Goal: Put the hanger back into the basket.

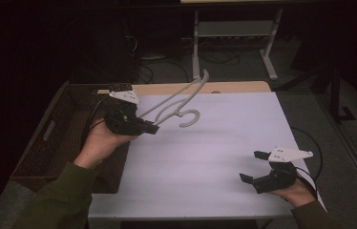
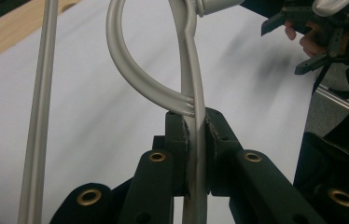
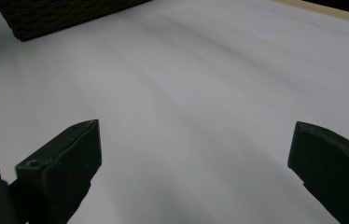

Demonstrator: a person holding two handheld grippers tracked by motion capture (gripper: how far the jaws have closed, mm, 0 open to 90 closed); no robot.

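Hanger (image 1: 179, 102): grey, lifted off the white counter (image 1: 205, 157), neck clamped between the left tongs' jaws.
Left tongs (image 1: 150, 128): clenched on hanger, basket (image 1: 47, 143) just behind them.
Right tongs (image 1: 254, 165): released, jaws wide, low over counter, well apart from hanger.
Writing: none readable.

White-topped table with a wicker basket at its left

The table (image 1: 205, 162) carries a smooth white sheet over nearly all of its top, and a strip of bare light wood (image 1: 224, 87) shows along the far edge. The white surface is plain and unmarked in the right gripper view (image 3: 200, 93). A dark woven basket (image 1: 38, 152) sits against the table's left side; whether it rests on the table cannot be told. Grey floor (image 1: 348, 157) lies beyond the right edge.
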